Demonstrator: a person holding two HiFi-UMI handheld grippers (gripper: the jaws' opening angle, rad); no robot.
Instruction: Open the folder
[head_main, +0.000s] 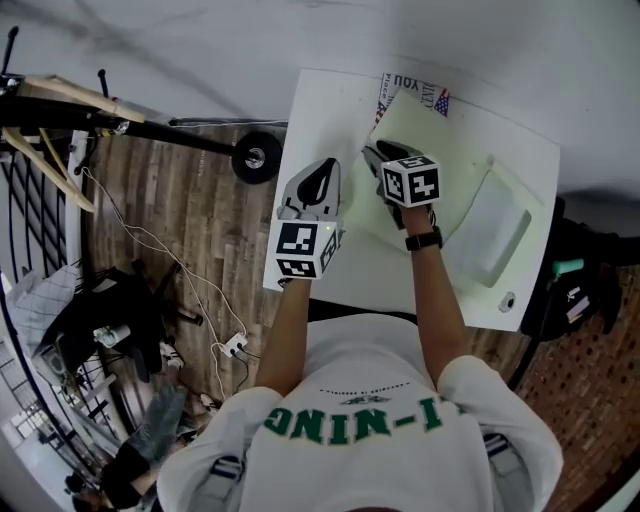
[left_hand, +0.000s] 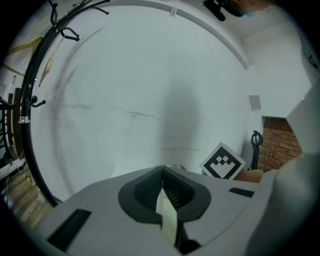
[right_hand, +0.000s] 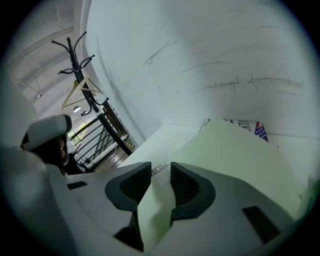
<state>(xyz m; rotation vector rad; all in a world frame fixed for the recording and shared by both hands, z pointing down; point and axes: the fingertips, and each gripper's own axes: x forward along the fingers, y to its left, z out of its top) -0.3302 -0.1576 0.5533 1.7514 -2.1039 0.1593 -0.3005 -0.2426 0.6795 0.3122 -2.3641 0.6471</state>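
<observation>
A pale green folder (head_main: 445, 150) lies on the white table (head_main: 390, 285). My left gripper (head_main: 322, 178) sits at the folder's left edge. In the left gripper view its jaws (left_hand: 161, 175) are shut on a thin pale green sheet edge (left_hand: 169, 220). My right gripper (head_main: 378, 155) is just right of it, over the folder's near left corner. In the right gripper view the jaws (right_hand: 161, 176) stand apart with the folder's cover (right_hand: 155, 210) running up between them. A gap shows beside the left pad. The cover (right_hand: 235, 150) slopes away to the right.
A printed paper with a flag (head_main: 415, 95) pokes out beyond the folder's far edge. A translucent plastic pouch (head_main: 490, 228) lies on the table's right part. Left of the table are wooden floor, cables with a power strip (head_main: 235, 347) and a coat rack (right_hand: 80, 85).
</observation>
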